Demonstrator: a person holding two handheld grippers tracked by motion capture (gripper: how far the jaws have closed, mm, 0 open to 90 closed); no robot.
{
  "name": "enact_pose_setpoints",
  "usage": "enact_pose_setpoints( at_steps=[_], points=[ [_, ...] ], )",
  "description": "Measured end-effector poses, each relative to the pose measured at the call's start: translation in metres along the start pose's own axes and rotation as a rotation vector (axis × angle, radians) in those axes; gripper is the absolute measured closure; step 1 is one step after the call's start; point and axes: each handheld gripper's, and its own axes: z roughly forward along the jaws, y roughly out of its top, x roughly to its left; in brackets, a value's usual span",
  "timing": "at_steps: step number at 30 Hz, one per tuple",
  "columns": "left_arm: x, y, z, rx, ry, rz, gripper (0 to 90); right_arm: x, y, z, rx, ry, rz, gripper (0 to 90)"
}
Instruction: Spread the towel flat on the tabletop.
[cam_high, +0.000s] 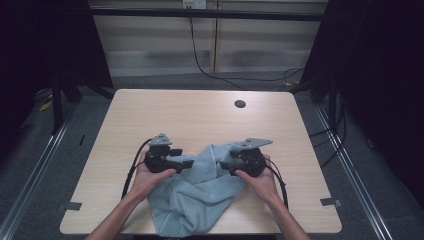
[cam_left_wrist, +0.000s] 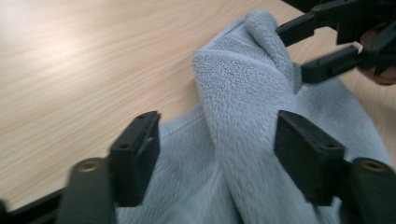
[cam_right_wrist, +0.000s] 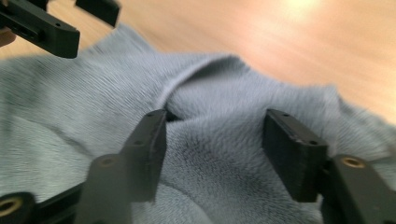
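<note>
A light blue-grey towel (cam_high: 195, 200) lies crumpled on the wooden table (cam_high: 200, 115) near its front edge. My left gripper (cam_high: 189, 163) points right at the towel's left side, and my right gripper (cam_high: 223, 161) points left at its upper right corner. In the left gripper view the left gripper (cam_left_wrist: 217, 154) has its jaws wide apart, with a raised towel fold (cam_left_wrist: 243, 93) between them and the pads not pressing it. The right gripper (cam_left_wrist: 294, 53) hovers at that fold's far end. In the right gripper view the right gripper (cam_right_wrist: 215, 149) stands open over the towel (cam_right_wrist: 210, 177), with the left gripper (cam_right_wrist: 86, 25) beyond.
A round cable hole (cam_high: 240, 104) sits at the table's back right. Bare wood extends behind and to both sides of the towel. Cables (cam_high: 200, 60) run across the floor behind the table. Dark frames stand at both sides.
</note>
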Motion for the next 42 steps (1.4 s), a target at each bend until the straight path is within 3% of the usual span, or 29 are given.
enact_pose_setpoints(
  at_steps=[3, 5, 7, 12, 15, 16, 17, 18, 22, 25, 34, 35, 36, 37, 39, 40, 41, 42],
  points=[
    [0.005, -0.007, 0.019, 0.027, -0.013, -0.04, 26.0, -0.002, -0.006, 0.009, 0.007, 0.004, 0.02, 30.5],
    [0.005, -0.01, 0.025, 0.051, -0.024, -0.042, 24.7, -0.002, -0.009, 0.016, 0.027, -0.005, 0.029, 26.4],
    [0.006, -0.012, 0.025, 0.049, -0.039, -0.043, 24.9, 0.003, -0.014, 0.026, 0.057, -0.016, 0.001, 24.7],
    [0.004, -0.012, 0.029, 0.059, -0.072, -0.031, 25.2, 0.007, -0.016, 0.032, 0.073, -0.038, -0.018, 24.8],
    [-0.002, -0.013, 0.035, 0.085, -0.102, 0.005, 30.9, 0.011, -0.019, 0.035, 0.103, -0.055, -0.028, 25.3],
    [-0.005, -0.013, 0.036, 0.09, -0.118, 0.025, 42.0, 0.013, -0.02, 0.036, 0.102, -0.069, -0.047, 26.5],
    [-0.009, -0.013, 0.036, 0.094, -0.096, 0.054, 51.9, 0.015, -0.02, 0.036, 0.114, -0.091, -0.061, 28.9],
    [-0.01, -0.012, 0.035, 0.089, -0.088, 0.059, 56.0, 0.015, -0.019, 0.035, 0.117, -0.105, -0.048, 34.9],
    [-0.006, -0.012, 0.028, 0.042, -0.073, 0.045, 69.1, 0.006, -0.019, 0.03, 0.101, -0.108, -0.018, 63.6],
    [-0.006, -0.009, 0.021, 0.016, -0.066, 0.046, 72.5, 0.003, -0.017, 0.028, 0.093, -0.086, 0.017, 73.2],
    [0.004, 0.003, -0.025, -0.153, -0.037, 0.006, 76.0, -0.005, -0.008, 0.013, 0.058, -0.096, 0.069, 80.3],
    [0.007, 0.004, -0.034, -0.179, -0.025, 0.002, 76.3, -0.008, -0.004, 0.004, 0.037, -0.126, 0.079, 80.8],
    [0.007, 0.004, -0.034, -0.179, -0.025, 0.002, 76.6, -0.008, -0.004, 0.004, 0.037, -0.126, 0.079, 80.8],
    [0.009, 0.005, -0.039, -0.2, -0.013, -0.008, 77.1, -0.017, -0.002, -0.006, 0.009, -0.158, 0.107, 81.2],
    [0.014, 0.005, -0.049, -0.225, -0.001, -0.021, 77.3, -0.022, -0.002, -0.012, -0.006, -0.171, 0.117, 81.4],
    [0.017, 0.005, -0.053, -0.231, 0.008, -0.024, 77.8, -0.03, -0.002, -0.023, -0.026, -0.205, 0.132, 81.6],
    [0.019, 0.006, -0.056, -0.241, 0.011, -0.029, 77.8, -0.03, -0.002, -0.023, -0.026, -0.205, 0.132, 81.6],
    [0.021, 0.007, -0.061, -0.251, 0.021, -0.031, 77.8, -0.038, 0.001, -0.035, -0.056, -0.228, 0.148, 81.7]
  ],
)
